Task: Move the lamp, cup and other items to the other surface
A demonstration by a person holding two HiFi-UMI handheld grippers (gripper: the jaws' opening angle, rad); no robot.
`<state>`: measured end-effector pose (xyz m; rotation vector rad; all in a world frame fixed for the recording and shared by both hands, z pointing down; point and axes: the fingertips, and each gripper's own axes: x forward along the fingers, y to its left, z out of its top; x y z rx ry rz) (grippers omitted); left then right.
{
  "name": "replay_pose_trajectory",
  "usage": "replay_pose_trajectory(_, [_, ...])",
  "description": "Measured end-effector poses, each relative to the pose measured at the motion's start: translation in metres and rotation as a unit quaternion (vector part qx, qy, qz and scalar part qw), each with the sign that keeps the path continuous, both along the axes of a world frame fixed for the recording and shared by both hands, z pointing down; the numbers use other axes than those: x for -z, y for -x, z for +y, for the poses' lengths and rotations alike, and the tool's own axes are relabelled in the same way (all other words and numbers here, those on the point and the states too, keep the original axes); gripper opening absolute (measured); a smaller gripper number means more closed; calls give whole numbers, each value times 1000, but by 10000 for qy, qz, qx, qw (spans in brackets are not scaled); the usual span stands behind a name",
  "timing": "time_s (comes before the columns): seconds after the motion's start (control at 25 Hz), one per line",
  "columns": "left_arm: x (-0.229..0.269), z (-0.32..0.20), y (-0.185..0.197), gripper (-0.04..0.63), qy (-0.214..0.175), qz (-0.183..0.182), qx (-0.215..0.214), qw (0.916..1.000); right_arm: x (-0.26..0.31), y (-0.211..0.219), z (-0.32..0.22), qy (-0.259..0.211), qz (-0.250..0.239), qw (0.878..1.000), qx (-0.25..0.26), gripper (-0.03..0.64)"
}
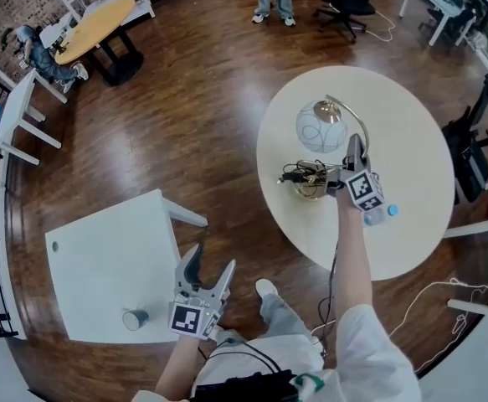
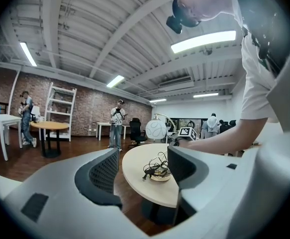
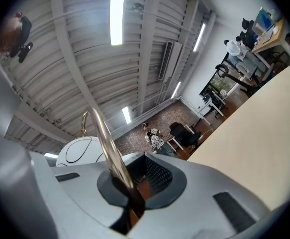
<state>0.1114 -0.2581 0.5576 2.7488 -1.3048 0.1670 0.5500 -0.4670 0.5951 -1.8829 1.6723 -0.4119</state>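
Right tongs [image 1: 352, 147]: pressed together on the lamp's thin gold stem [image 3: 104, 133], pinching it in the middle of my right gripper view, with the pads tight on the metal.
Left tongs [image 1: 212, 262]: spread and empty, hanging over the near edge of the white square desk [image 1: 101, 258] at the lower left of the head view.
Lamp [image 1: 321, 126]: on the round desk [image 1: 411, 141] at the right of the head view. The globe shade is uppermost. The base [image 1: 310, 189] seems to rest on the desk, though I cannot be sure it bears weight.
Cable [image 1: 296, 174]: bunched loosely on and around the base, with a plug end sticking out to the left.
Cup [image 1: 135, 318]: upright on the white square desk, near its lower edge, well apart from both tongs.
Other item: a small thing with a blue cap [image 1: 384, 213] lies just beside my right wrist. I cannot tell what it is.
Step in hand: I judge it to be lifting the lamp to carry it across.
Risk, slip: the stem is smooth, round and narrow, so it could turn or slide in the pads.
Risk, swing: the heavy globe sits off to one side of my grip, so a quick lift may tip the lamp over.
Risk, cable: the loose loops could uncoil, drag or catch on the desk edge.
Risk, knock: my forearm could sweep the blue-capped thing off.
Risk, landing: setting down too close to the cup could topple it.
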Motion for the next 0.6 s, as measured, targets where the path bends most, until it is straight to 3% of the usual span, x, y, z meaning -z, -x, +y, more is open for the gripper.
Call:
replay_pose_trajectory(0.32, [0,1,3,302,-42,10,-134,9999,0,26,10,-197,357,9990,193,25])
replay_pose_trajectory(0.44, [13,4,5,302,17,178,-154,9997,-4,20,16,-89,200,9998,-39,26])
replay_pose_trajectory(0.6, [10,12,24,302,-150,131,-98,9998,-10,20,23,127,-15,9998,-175,84])
